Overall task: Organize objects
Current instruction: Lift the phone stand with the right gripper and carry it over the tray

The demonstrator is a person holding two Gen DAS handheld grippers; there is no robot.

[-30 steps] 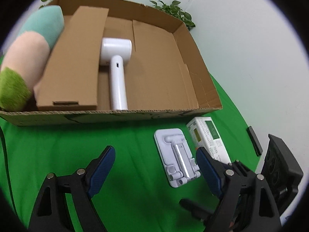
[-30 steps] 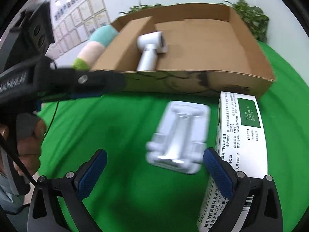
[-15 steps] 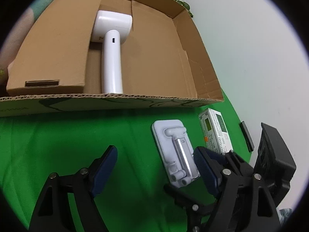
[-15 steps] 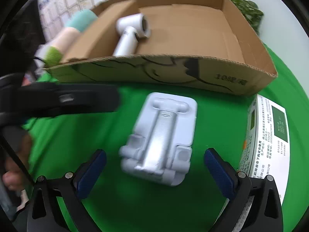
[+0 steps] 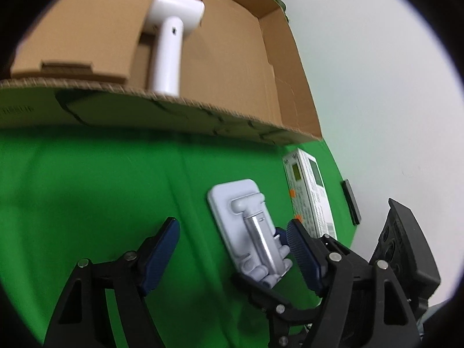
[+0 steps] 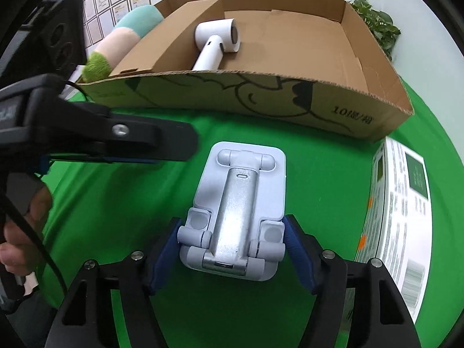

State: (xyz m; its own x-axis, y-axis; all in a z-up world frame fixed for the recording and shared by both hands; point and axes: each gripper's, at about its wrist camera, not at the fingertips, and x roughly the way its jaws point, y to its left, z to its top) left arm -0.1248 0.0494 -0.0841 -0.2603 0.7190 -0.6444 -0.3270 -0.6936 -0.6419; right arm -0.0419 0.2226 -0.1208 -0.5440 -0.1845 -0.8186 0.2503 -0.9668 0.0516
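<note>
**Right jaws now closed in on the phone stand; left waits open**

Change: half a second ago the right gripper had its jaws spread wide, well clear of the folding phone stand. Now the blue pads sit against both sides of the stand's near, hinged end, narrowed to its width. Looks like a grasp just made, lift not yet begun; the stand lies flat on the green worktop. Likely next: carry it to 12 o'clock into the cardboard box, where the white hair dryer already lies.

Left to right, left wrist view: left gripper wide open, holding nothing, hovering over the worktop; phone stand toward 3 o'clock, right gripper's black frame under it; white-and-green carton beyond; small black object at the worktop edge, seen only here.

Right wrist view only: pad contact on both sides of the stand, the plush toy at 10 o'clock beside the box, the person's left hand on the left gripper's handle, the carton at 3 o'clock.
</note>
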